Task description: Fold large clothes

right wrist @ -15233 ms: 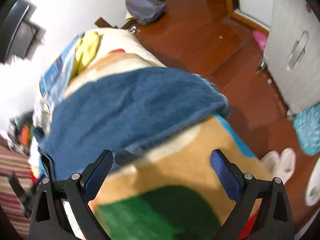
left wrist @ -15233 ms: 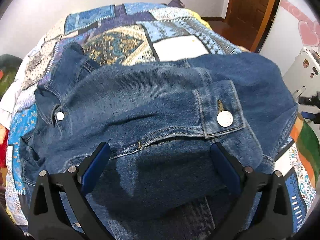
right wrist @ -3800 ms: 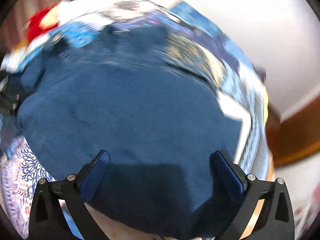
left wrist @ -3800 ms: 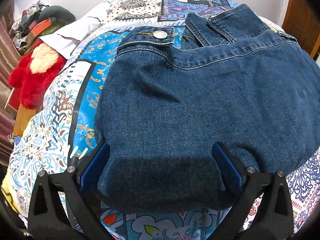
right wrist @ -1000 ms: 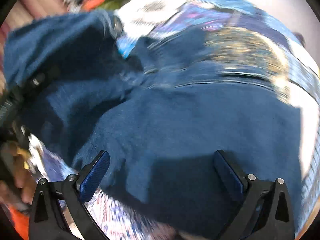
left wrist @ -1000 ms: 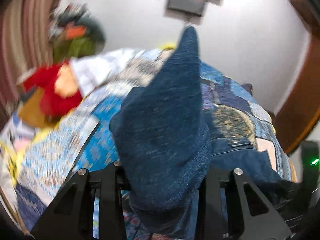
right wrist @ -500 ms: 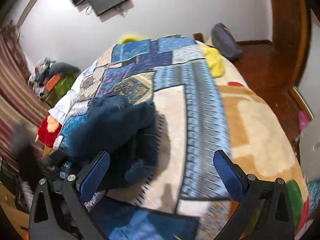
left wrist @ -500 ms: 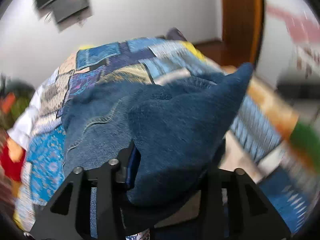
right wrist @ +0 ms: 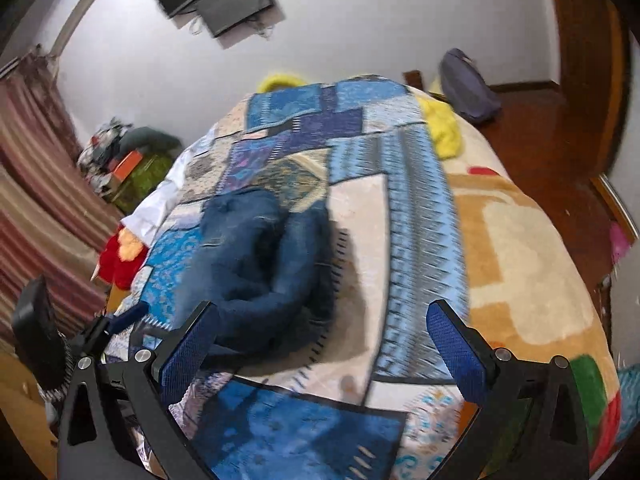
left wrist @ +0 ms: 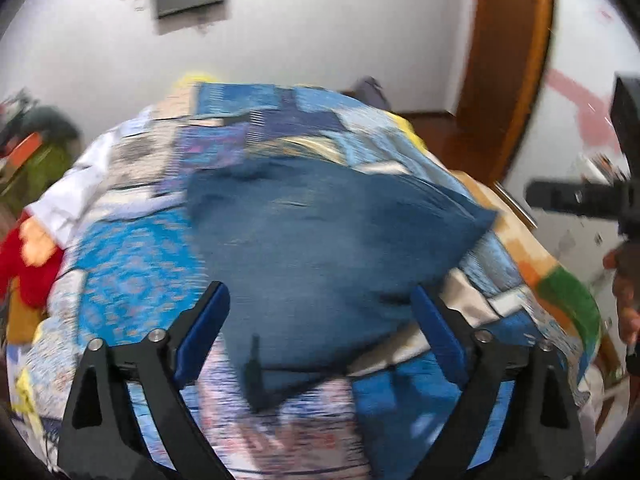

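A blue denim jacket [left wrist: 320, 240] lies folded in a bundle on the patchwork bedspread [left wrist: 132, 280]. In the right wrist view the jacket [right wrist: 264, 264] sits left of centre on the bed. My left gripper [left wrist: 320, 332] is open and empty, just above the jacket's near edge. My right gripper [right wrist: 324, 352] is open and empty, held above the bed to the right of the jacket. The left gripper also shows at the left edge of the right wrist view [right wrist: 116, 320]. The left wrist view is blurred.
A red and yellow plush toy [right wrist: 124, 256] and a white cloth [right wrist: 160, 204] lie at the bed's left side. A yellow cloth [right wrist: 440, 128] and a grey bag [right wrist: 468, 88] are at the far end. Wooden floor [right wrist: 540, 140] and door frame [left wrist: 508, 64] lie to the right.
My left gripper has let go of the jacket and opened; the jacket now lies on the bed. My right gripper has stayed open and empty above the bed.
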The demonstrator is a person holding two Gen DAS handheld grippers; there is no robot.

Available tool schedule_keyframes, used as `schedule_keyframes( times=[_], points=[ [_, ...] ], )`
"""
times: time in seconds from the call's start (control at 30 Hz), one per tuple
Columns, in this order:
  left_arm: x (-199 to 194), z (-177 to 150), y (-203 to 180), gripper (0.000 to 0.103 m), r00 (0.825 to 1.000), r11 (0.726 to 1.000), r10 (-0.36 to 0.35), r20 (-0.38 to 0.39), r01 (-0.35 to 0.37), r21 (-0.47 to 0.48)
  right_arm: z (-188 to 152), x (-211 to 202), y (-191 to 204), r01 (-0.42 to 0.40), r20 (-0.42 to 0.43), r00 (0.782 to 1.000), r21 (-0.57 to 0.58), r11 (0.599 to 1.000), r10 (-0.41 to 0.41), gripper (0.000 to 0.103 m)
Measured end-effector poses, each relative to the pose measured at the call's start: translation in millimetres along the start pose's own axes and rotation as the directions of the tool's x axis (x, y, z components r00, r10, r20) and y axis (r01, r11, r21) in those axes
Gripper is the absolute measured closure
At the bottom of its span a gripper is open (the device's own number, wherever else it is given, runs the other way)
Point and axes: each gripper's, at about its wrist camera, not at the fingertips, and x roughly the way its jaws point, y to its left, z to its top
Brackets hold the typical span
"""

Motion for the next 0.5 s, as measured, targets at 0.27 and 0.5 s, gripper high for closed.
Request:
schedule_keyframes(
  times=[0.27,0.5],
  points=[
    [15,0,79,0.003,0.996,0.983,0.079,-0.050,-0.086,-0.162,16,55,69,-0.081,-0.077,0.995,-0.138,0.987,0.070,0.000],
    [85,-47,76,0.000,0.967,0.974,-0.095,-0.235,0.042,-0.223,-3,126,68,-0.027,-0.216,0.976,-0.213,0.977,-0.021,0.000]
  ],
)
